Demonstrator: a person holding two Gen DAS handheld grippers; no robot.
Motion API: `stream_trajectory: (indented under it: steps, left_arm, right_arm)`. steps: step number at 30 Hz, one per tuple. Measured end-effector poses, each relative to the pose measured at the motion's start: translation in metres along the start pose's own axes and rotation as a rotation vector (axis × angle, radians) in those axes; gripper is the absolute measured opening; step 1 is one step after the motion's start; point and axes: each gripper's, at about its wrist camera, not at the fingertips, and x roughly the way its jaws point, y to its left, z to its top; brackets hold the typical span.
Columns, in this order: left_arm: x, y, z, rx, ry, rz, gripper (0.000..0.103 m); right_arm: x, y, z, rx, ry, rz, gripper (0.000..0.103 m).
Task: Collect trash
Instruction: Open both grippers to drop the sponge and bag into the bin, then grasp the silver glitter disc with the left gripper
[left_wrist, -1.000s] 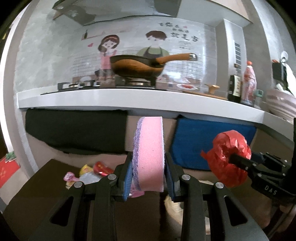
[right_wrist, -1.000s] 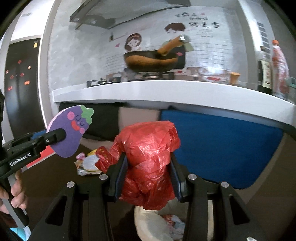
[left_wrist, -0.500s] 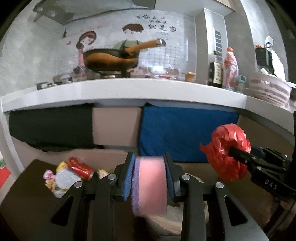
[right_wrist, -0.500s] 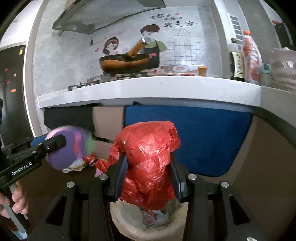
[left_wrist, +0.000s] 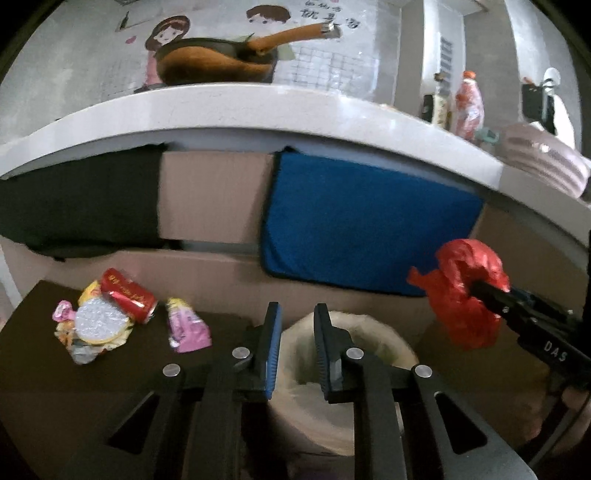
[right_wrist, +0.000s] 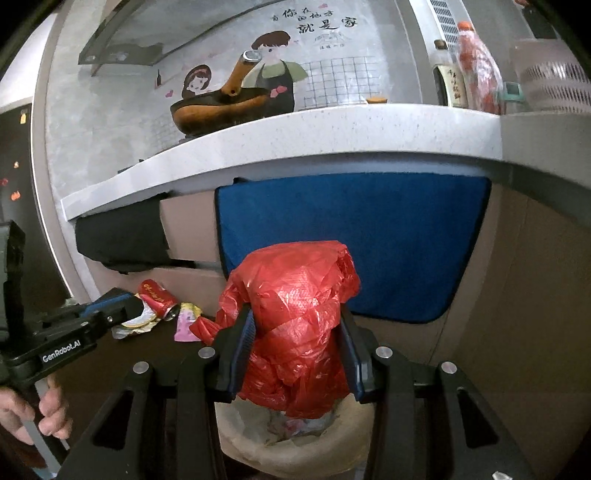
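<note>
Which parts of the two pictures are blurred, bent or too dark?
Left wrist view: motion blur smears the pan and blue cloth; the counter edge bows like an arch. Right wrist view: sharper, red bag crisp; the dark floor hides detail.

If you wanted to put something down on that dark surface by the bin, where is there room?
The dark surface is bare in front of the wrappers, between them and the bin. Crowded: its far left corner, with the red can, foil lid and pink wrapper.
</note>
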Motion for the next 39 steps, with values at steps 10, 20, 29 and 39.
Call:
stream_trajectory:
  steps: [10, 20, 29, 39]
  left_arm:
    - [0.017, 0.037, -0.007, -0.094, 0.063, 0.01, 0.018]
    - [0.015, 0.071, -0.015, -0.167, 0.092, 0.019, 0.025]
    - [0.012, 0.105, -0.025, -0.187, 0.101, 0.028, 0.032]
    - [0.004, 0.207, -0.038, -0.344, 0.095, 0.074, 0.044]
  right_arm:
    - [0.04, -0.001, -0.014, 0.002, 0.09, 0.011, 0.044]
    - [0.058, 0.007, -0.027, 0.018, 0.133, 0.009, 0.053]
    - [0.055, 0.026, -0.034, -0.012, 0.136, 0.027, 0.053]
    - [0.073, 0.061, -0.033, -0.018, 0.15, 0.098, 0.053]
